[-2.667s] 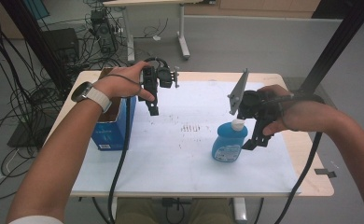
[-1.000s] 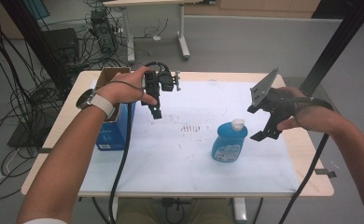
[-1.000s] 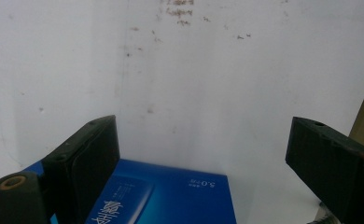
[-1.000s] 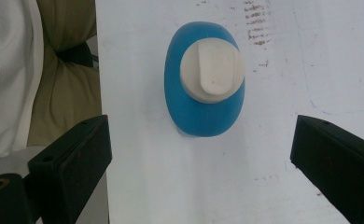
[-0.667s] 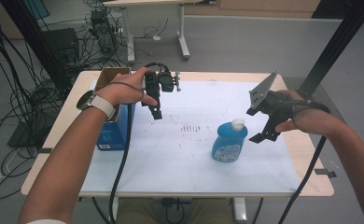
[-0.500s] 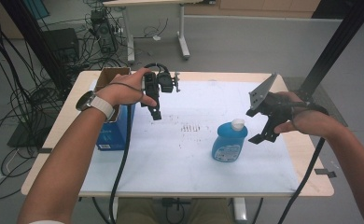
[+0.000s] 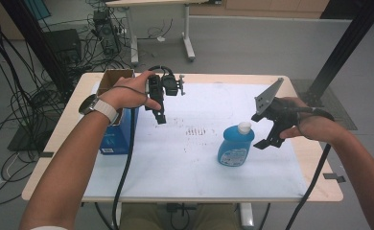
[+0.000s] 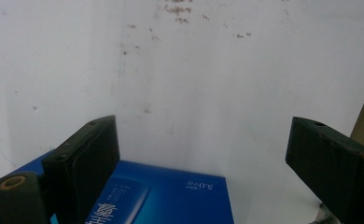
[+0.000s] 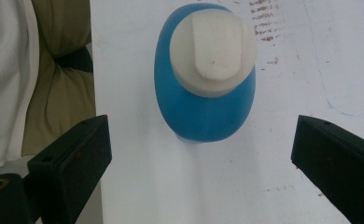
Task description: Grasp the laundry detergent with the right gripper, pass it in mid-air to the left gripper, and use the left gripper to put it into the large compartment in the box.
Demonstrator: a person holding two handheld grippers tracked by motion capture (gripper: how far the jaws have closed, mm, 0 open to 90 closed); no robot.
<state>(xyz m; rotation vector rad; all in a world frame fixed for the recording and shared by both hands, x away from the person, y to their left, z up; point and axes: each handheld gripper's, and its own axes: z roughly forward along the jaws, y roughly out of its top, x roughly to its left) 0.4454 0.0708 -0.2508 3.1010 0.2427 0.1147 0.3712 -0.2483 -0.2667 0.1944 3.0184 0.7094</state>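
A light wooden table [image 7: 314, 184] stands on a grey floor, most of its top covered by a white sheet [image 7: 190, 158] marked with small brown smudges. Cables and a second desk lie beyond it.

The right gripper [image 7: 266, 135] hangs just right of a blue bottle [image 7: 236, 145] with a white cap [image 7: 244, 127]. Its jaws are spread wide and hold nothing. In the right gripper view, the bottle [image 9: 203, 93] stands upright on the sheet ahead of the jaws, seen from above, and clear of both of them. Neither pad touches it. The grey plate [image 7: 267, 95] on top of this gripper tilts up toward the far side.

The left gripper [image 7: 160, 115] is held above the sheet at the far left, pointing down, with the hand [image 7: 127, 91] around its body. In the left gripper view, its jaws are also wide apart with only bare sheet between them, touching nothing.

A blue box [image 7: 118, 134] stands at the table's left edge, just beside the left wrist, and its top shows low between the jaws in the left gripper view [image 8: 171, 200]. A brown carton [image 7: 114, 79] stands behind it. Nothing lies between the bottle and the right gripper's jaws.
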